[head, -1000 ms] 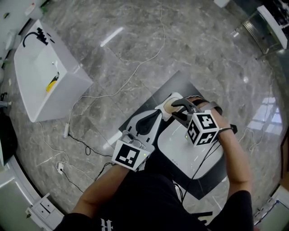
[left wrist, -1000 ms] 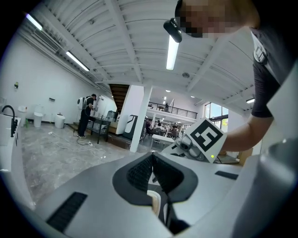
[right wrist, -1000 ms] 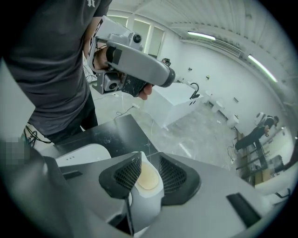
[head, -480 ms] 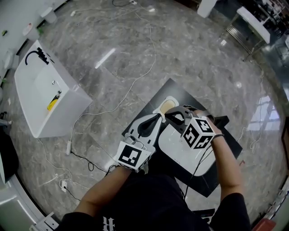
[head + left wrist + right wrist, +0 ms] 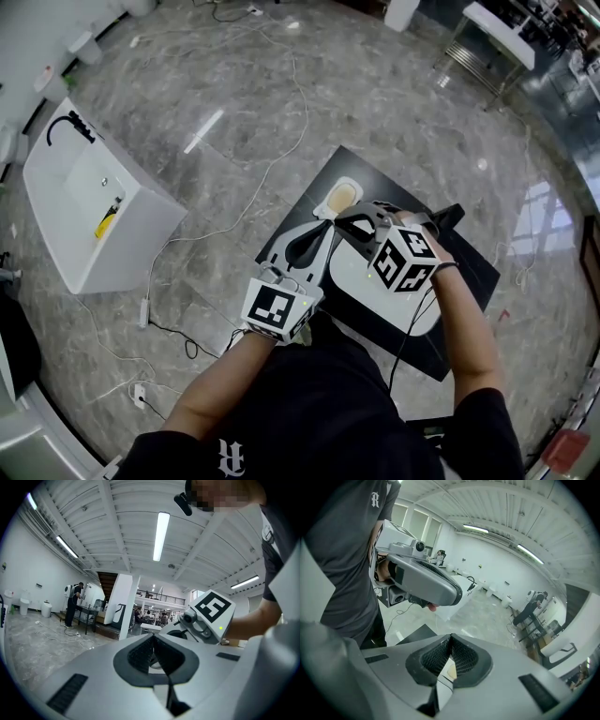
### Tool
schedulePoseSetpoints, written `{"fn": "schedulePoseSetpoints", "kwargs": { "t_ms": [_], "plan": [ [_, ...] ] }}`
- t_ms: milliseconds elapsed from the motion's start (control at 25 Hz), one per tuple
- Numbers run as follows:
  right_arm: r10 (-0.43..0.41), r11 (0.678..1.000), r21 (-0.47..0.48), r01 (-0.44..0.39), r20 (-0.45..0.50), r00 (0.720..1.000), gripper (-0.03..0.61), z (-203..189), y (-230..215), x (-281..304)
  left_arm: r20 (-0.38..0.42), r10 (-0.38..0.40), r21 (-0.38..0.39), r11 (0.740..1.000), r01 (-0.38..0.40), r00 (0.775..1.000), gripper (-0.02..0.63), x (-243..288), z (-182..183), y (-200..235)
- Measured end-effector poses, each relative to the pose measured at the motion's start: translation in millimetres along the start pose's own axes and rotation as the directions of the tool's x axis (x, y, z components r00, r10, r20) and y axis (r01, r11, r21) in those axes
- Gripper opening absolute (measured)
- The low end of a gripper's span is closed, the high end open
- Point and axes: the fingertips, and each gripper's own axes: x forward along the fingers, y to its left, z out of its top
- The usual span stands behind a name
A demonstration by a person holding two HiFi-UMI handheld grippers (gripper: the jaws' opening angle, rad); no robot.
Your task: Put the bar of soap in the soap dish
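Observation:
A tan bar of soap (image 5: 342, 193) lies in a white soap dish (image 5: 334, 209) at the far corner of a black mat (image 5: 469, 267). My right gripper (image 5: 347, 225) hangs just this side of the dish, shut and empty, clear of the soap. My left gripper (image 5: 325, 232) is beside it on the left, jaws together with nothing in them. In the right gripper view, the right gripper (image 5: 450, 638) has its tips touching, and the soap (image 5: 450, 671) shows pale through the gap below. The left gripper (image 5: 153, 637) looks level across the room, with its jaws meeting.
A white basin (image 5: 412, 314) lies on the mat under my right arm. A white sink cabinet (image 5: 94, 211) with a black tap stands on the marble floor at left. Cables (image 5: 272, 159) trail across the floor. People and benches stand far off.
The right gripper's jaws, open over the soap dish a second ago, have shut empty. Both grippers have lifted and drawn back from the dish; the soap stays in it.

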Motion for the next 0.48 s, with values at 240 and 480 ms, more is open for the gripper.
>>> {"fn": "schedulePoseSetpoints", "kwargs": {
  "t_ms": [240, 480],
  "plan": [
    [-0.032, 0.999, -0.001, 0.032, -0.009, 0.999, 0.008, 13, 11, -11, 0.022, -0.017, 0.019, 1.000, 0.017, 1.000, 0.006, -16, 9, -12],
    [-0.049, 0.999, -0.012, 0.048, -0.019, 0.999, 0.008, 19, 18, -17, 0.034, -0.026, 0.027, 0.999, 0.025, 0.999, 0.006, -24, 15, -19]
  ]
}}
